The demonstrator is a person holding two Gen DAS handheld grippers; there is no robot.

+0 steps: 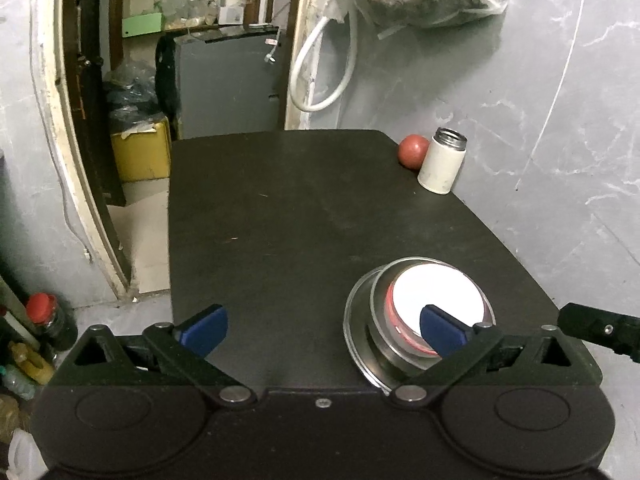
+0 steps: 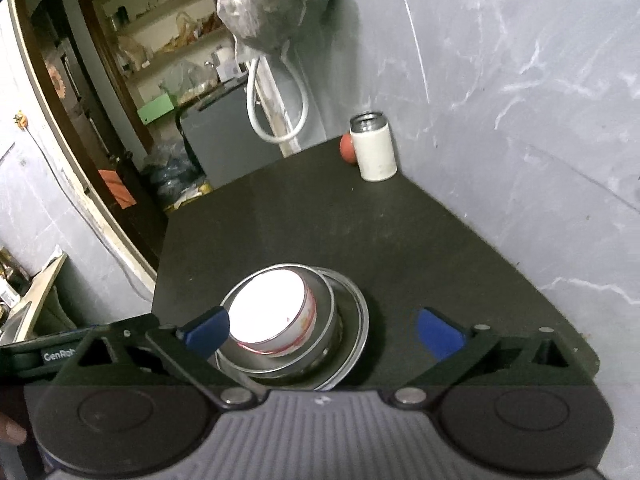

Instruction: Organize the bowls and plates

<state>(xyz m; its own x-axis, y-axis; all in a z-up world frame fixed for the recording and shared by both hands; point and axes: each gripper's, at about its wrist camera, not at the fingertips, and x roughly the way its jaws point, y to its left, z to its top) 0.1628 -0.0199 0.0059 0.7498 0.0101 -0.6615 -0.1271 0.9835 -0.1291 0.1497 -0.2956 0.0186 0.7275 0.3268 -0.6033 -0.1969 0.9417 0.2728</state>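
Item: nested stack on a black table (image 1: 280, 216). A steel plate (image 1: 356, 344) lies at the bottom, a steel bowl (image 1: 384, 344) sits in it, and a white bowl with a red band (image 1: 436, 292) sits inside the steel one.

Left claw (image 1: 324, 326) — blue-padded fingers spread wide, pinching nothing. The stack lies ahead and to its right side; the claw's right pad overlaps the white bowl's near rim in the left wrist view, though contact cannot be told. Bare tabletop fills the space between the fingers.

Right claw (image 2: 324, 330) — fingers likewise spread wide and empty. From here the stack, plate (image 2: 356, 344) under steel bowl (image 2: 328, 320) under white bowl (image 2: 268, 312), lies ahead toward its left side, the left pad overlapping the white bowl's edge. Part of the other tool shows at far left.

Also on the table, far ahead of both claws at the back corner by the grey marbled wall (image 2: 520, 120): a white open-topped bottle (image 1: 442, 160) with a red ball (image 1: 413, 151) just beside it.
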